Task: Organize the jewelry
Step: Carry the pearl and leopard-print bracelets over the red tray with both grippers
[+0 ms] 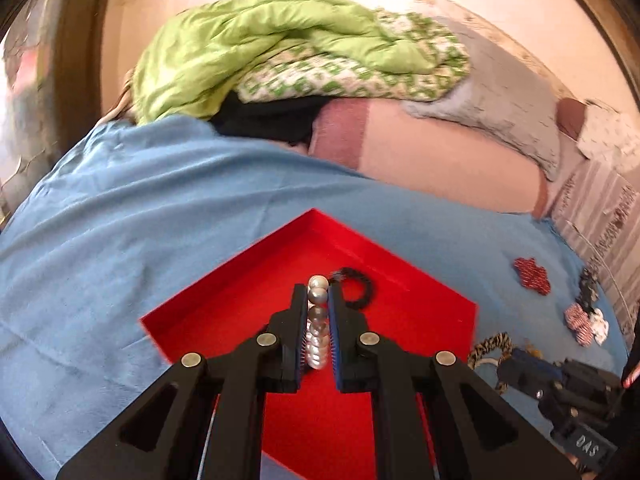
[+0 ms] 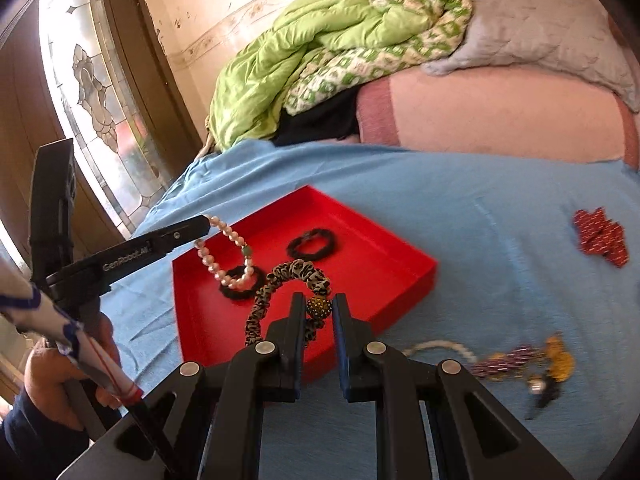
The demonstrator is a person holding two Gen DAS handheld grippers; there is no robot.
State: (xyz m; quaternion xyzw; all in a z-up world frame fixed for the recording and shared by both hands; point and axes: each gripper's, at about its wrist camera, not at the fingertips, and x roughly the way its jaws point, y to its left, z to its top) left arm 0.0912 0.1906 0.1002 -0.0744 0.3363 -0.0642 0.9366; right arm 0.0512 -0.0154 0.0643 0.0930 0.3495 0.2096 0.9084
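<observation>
Your left gripper (image 1: 318, 300) is clenched on the pearl bracelet (image 2: 224, 256), which hangs above the red tray (image 2: 380, 240). Your right gripper (image 2: 318, 308) clamps the leopard-print scrunchie (image 2: 280, 276) at the tray's near edge. Two black scrunchies (image 2: 312, 242) lie inside the tray.

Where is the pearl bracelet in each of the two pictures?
Left wrist view: the pearl bracelet is at lower centre, clamped between the left gripper jaws.
Right wrist view: it hangs left of centre, over the tray.
Shared landmark: the red tray.
</observation>
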